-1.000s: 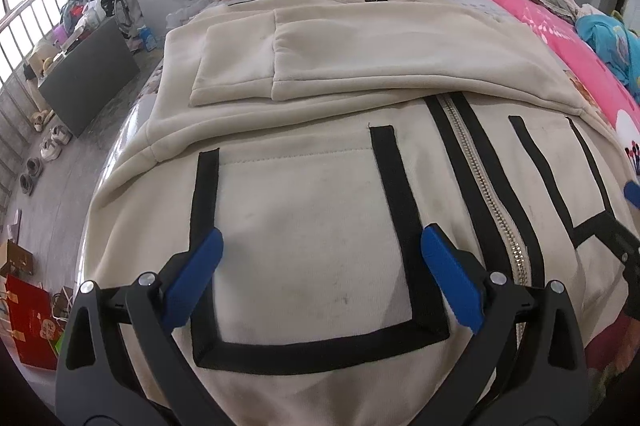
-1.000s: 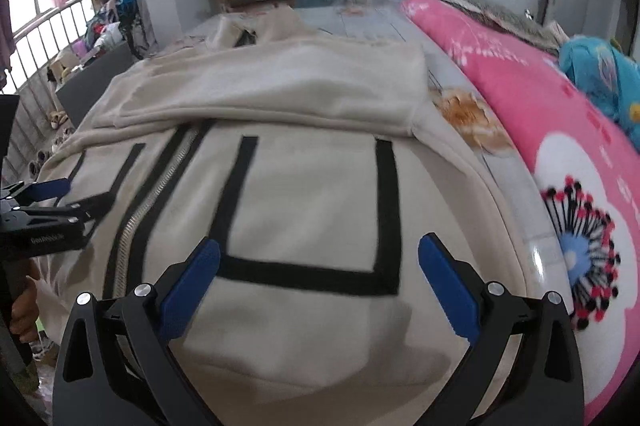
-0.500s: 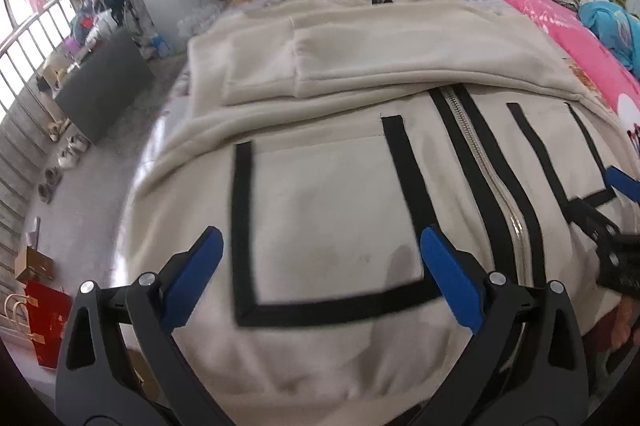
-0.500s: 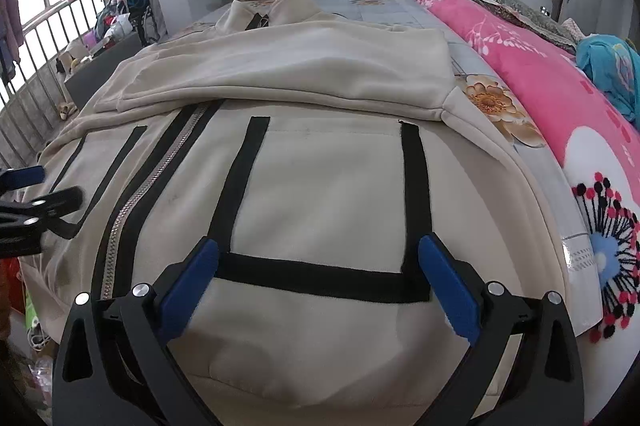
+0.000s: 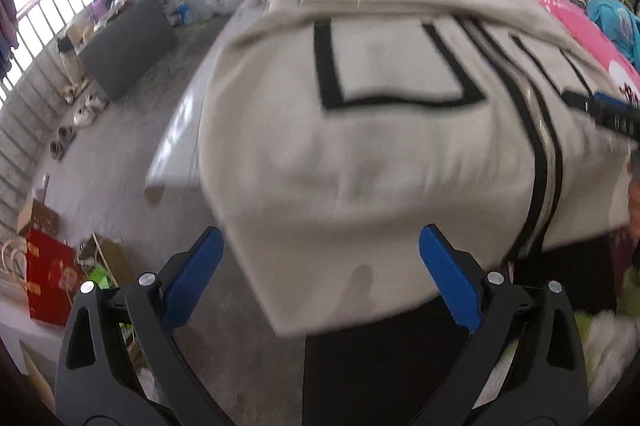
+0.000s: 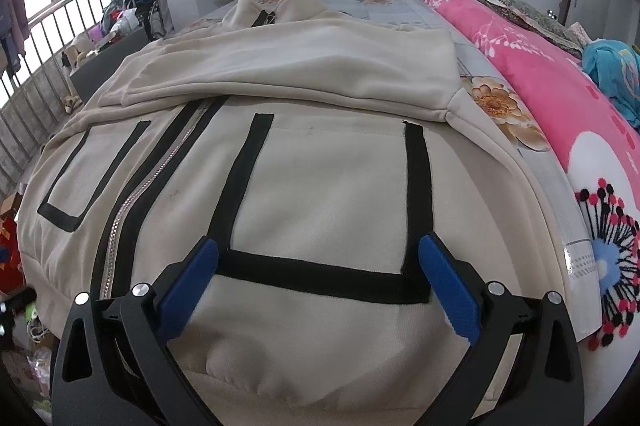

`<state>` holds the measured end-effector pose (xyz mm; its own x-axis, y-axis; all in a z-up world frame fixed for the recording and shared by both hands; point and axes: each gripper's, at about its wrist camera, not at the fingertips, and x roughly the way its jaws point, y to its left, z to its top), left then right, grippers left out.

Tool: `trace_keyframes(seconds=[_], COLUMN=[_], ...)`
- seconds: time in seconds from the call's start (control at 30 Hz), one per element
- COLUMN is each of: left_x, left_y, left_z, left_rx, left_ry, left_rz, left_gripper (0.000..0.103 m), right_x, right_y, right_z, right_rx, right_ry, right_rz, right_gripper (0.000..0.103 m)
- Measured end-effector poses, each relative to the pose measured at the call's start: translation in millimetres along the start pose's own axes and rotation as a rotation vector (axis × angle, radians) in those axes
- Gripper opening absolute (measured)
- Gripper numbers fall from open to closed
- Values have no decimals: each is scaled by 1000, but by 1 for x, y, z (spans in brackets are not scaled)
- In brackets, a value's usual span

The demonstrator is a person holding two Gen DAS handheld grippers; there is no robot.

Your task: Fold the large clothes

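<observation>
A cream zip-up jacket (image 6: 328,186) with black-trimmed pockets lies front up on the bed, both sleeves folded across the chest. Its hem hangs over the bed's near edge (image 5: 320,266). My left gripper (image 5: 320,274) is open and empty, held back off the hem's left corner. My right gripper (image 6: 318,278) is open and empty, just above the hem below the right pocket. The right gripper's tip also shows at the right edge of the left wrist view (image 5: 608,110).
A pink floral quilt (image 6: 560,98) lies along the bed's right side with a blue cloth (image 6: 612,70) on it. Left of the bed is bare floor (image 5: 120,154) with shoes, boxes, a red bag (image 5: 48,278) and a railing (image 6: 36,38).
My left gripper has pulled back and left, off the jacket to beyond its hem. My right gripper has backed off slightly toward the hem. Both stay open.
</observation>
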<state>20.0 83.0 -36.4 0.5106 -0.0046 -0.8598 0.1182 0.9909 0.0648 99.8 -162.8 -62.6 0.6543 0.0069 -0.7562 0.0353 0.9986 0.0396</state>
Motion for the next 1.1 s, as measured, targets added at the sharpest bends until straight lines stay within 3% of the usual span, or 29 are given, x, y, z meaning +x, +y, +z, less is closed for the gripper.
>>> trace_keyframes(seconds=[0.13, 0.23, 0.37, 0.5, 0.7, 0.93, 1.1], left_x=[4, 10, 22, 39, 54, 53, 38], left_y=[13, 25, 47, 65, 77, 71, 59], left_z=[-23, -32, -36, -39, -39, -38, -38], left_rx=[-43, -91, -164, -225, -248, -199, -136], left_ry=[38, 43, 49, 73, 67, 49, 42], left_rz=[-58, -83, -142, -258, -350, -354, -265], left_gripper=[78, 73, 72, 72, 67, 49, 29], right_x=[0, 1, 1, 2, 1, 1, 1], right_y=[0, 0, 1, 1, 1, 1, 2], right_z=[1, 2, 2, 2, 2, 2, 3], right_rx=[-3, -1, 2, 6, 10, 13, 10], right_ry=[7, 14, 20, 22, 25, 28, 43], right_rz=[0, -1, -4, -9, -14, -15, -14], right_gripper=[97, 97, 97, 97, 97, 97, 97])
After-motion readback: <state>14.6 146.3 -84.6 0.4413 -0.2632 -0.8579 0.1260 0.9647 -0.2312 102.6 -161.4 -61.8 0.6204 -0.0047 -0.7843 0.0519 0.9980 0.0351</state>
